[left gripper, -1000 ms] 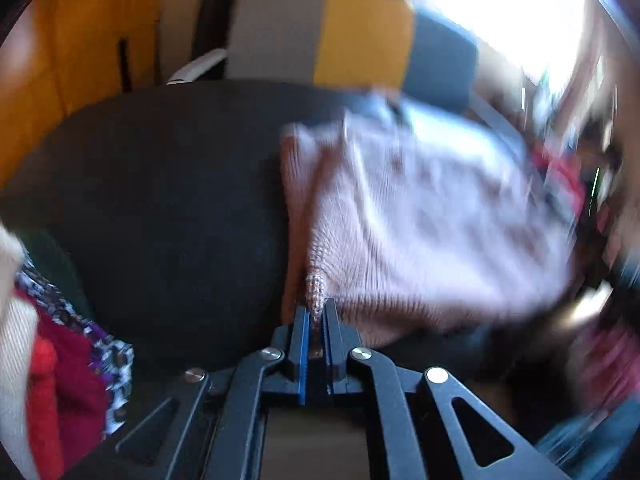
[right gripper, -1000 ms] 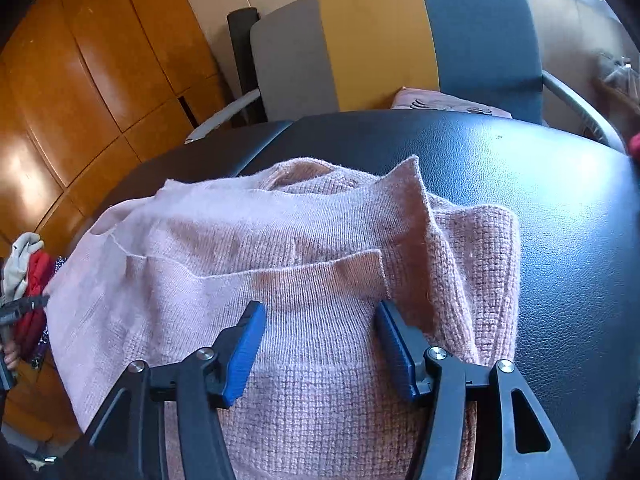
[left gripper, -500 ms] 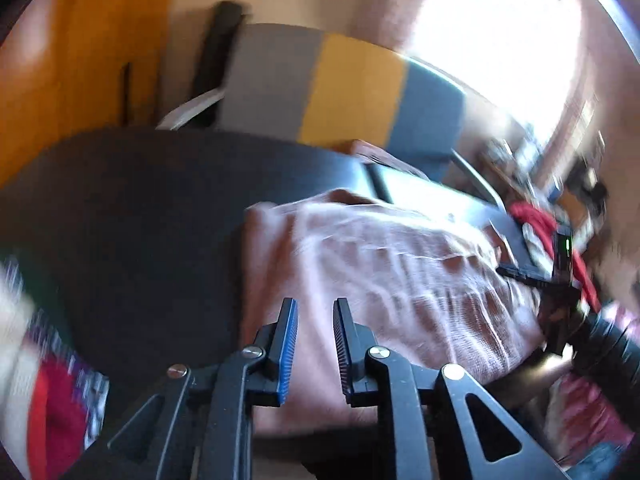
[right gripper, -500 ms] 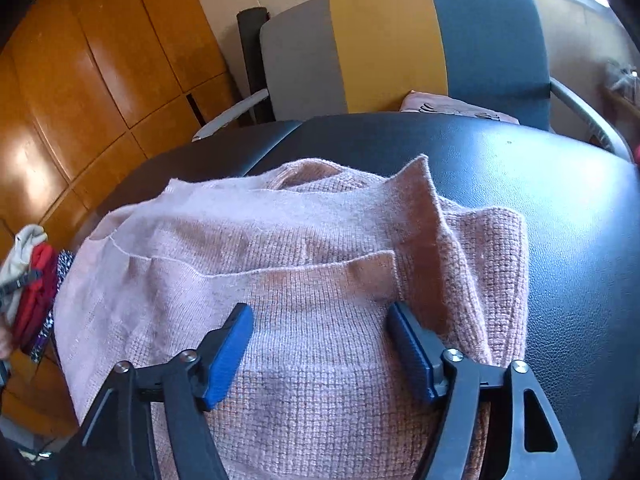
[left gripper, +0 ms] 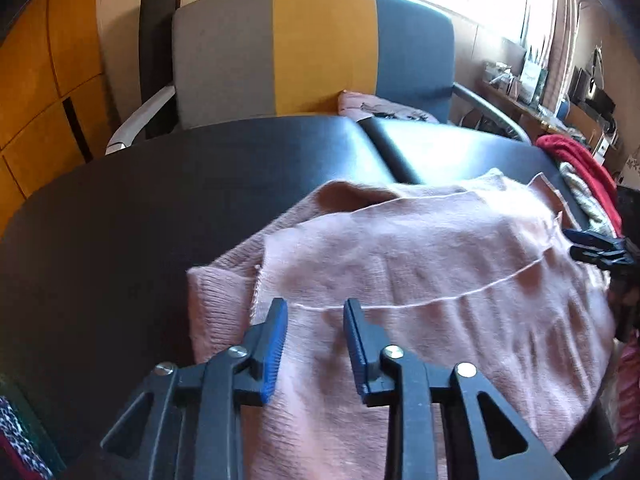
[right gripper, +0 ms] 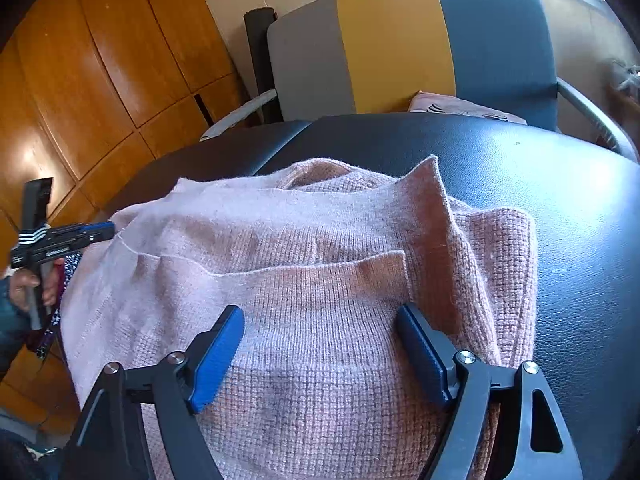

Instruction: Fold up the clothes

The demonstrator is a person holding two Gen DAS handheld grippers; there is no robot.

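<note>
pink knit sweater (left gripper: 420, 272) folded in layers on the near part of the black padded table (left gripper: 132, 216) | left gripper (left gripper: 316, 312) over its left edge, fingers apart, gripping nothing | right gripper (right gripper: 320, 320) over its right side, fingers spread wide, empty | grey-yellow-blue armchair (right gripper: 400, 40) at the table's far side

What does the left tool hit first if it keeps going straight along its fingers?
Most likely the pink sweater. The left tool is open just above the folded knit, which fills the line ahead. Past it lie the black table and a chair; height above the cloth is unclear.
</note>
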